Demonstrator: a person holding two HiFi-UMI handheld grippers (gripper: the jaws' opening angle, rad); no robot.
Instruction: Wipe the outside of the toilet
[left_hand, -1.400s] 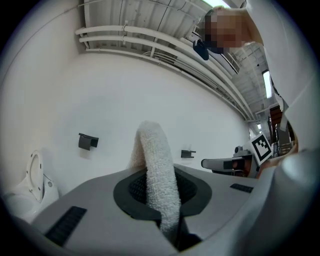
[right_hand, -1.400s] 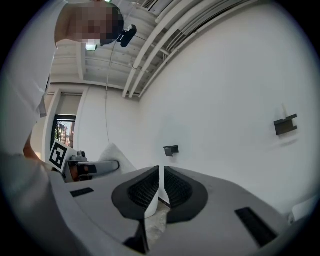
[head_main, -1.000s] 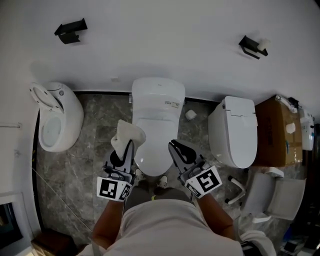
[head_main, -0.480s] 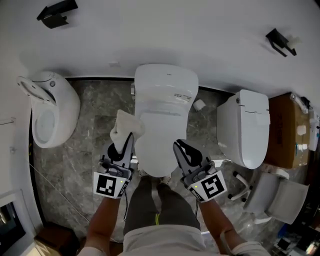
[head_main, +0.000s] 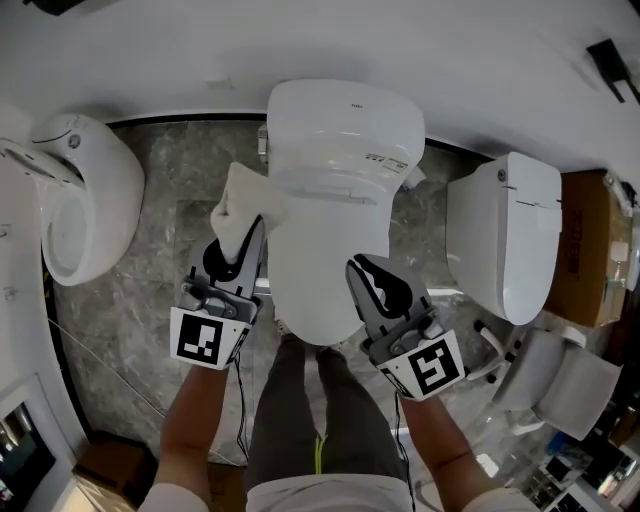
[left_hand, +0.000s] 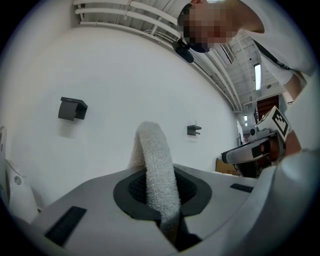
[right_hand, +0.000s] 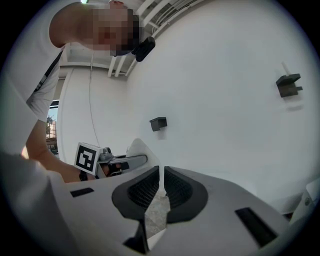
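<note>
The white toilet (head_main: 335, 190) stands in the middle of the head view with its lid down. My left gripper (head_main: 250, 240) is shut on a white cloth (head_main: 240, 205), which it holds against the toilet's left flank, near where the seat meets the tank. In the left gripper view the cloth (left_hand: 157, 170) stands up folded between the jaws of my left gripper (left_hand: 160, 195). My right gripper (head_main: 362, 268) hovers by the bowl's right front side. Its jaws are shut, and in the right gripper view my right gripper (right_hand: 161, 182) holds nothing. That view also shows the cloth (right_hand: 137, 149).
A white floor-standing fixture (head_main: 85, 200) is at the left. A second toilet (head_main: 505, 235) is close on the right, with a cardboard box (head_main: 590, 250) and a white frame (head_main: 560, 385) beyond it. The person's legs (head_main: 310, 400) stand on the marble floor (head_main: 150, 300) before the bowl.
The head camera has moved in over the toilet, which now looks larger. The left gripper has carried the cloth forward along the toilet's left side. The right gripper stays beside the bowl.
</note>
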